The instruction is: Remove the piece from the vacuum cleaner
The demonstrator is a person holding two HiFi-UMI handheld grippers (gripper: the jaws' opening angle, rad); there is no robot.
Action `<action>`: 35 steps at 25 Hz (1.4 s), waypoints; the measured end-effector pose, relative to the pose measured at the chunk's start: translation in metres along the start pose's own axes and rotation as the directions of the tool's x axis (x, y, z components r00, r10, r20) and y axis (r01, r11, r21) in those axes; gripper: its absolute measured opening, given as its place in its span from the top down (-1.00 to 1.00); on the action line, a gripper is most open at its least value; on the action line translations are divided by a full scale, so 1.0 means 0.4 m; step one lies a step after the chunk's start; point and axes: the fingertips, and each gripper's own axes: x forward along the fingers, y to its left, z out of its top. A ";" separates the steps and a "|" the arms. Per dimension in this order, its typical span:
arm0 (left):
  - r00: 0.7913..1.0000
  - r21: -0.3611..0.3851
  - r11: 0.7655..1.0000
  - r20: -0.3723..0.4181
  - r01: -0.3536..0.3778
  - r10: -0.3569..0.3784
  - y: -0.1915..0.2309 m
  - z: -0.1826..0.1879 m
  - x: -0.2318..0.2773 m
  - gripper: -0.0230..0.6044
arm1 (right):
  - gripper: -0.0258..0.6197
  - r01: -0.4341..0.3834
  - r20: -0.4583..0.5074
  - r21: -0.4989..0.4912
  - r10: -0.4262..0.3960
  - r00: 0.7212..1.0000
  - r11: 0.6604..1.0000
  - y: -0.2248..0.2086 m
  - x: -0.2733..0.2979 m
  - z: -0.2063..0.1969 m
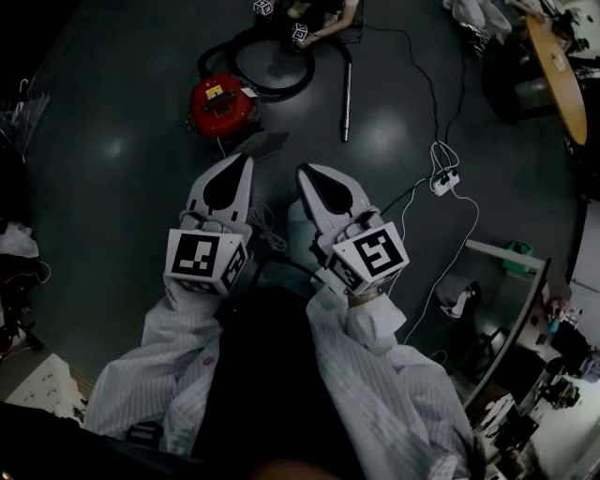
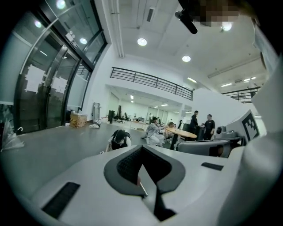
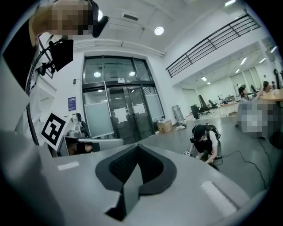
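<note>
The red vacuum cleaner sits on the dark floor ahead of me. Its black hose loops behind it. A metal wand lies on the floor to its right, and a grey nozzle piece lies just in front of it. My left gripper and right gripper are held side by side near my body, well short of the vacuum. Both are shut with nothing in them. The gripper views look level across the hall, so the left gripper and right gripper show only closed jaws there; the vacuum is out of sight.
A crouching person with marker cubes is beyond the hose, seen too as the person and the person. A white power strip with cables lies right of the wand. A round table and a desk stand at the right.
</note>
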 end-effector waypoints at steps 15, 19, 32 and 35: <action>0.894 -0.162 0.880 -0.092 -0.447 0.438 0.207 -0.099 0.383 0.92 | 0.92 -0.486 -0.377 0.028 0.459 0.804 0.874 -0.384 0.310 -0.075; 0.870 -0.136 0.871 -0.232 -0.472 0.436 0.306 -0.275 0.432 0.92 | 0.91 -0.557 -0.474 0.039 0.506 0.721 0.829 -0.397 0.400 -0.220; 0.825 -0.143 0.928 -0.519 -0.344 0.225 0.620 -0.904 0.625 0.91 | 0.59 -0.639 -0.683 -0.019 0.457 0.570 0.769 -0.540 0.738 -0.933; 0.802 -0.123 0.930 -0.553 -0.347 0.227 0.665 -0.997 0.633 0.78 | 0.42 -0.681 -0.750 -0.075 0.409 0.520 0.728 -0.554 0.767 -1.078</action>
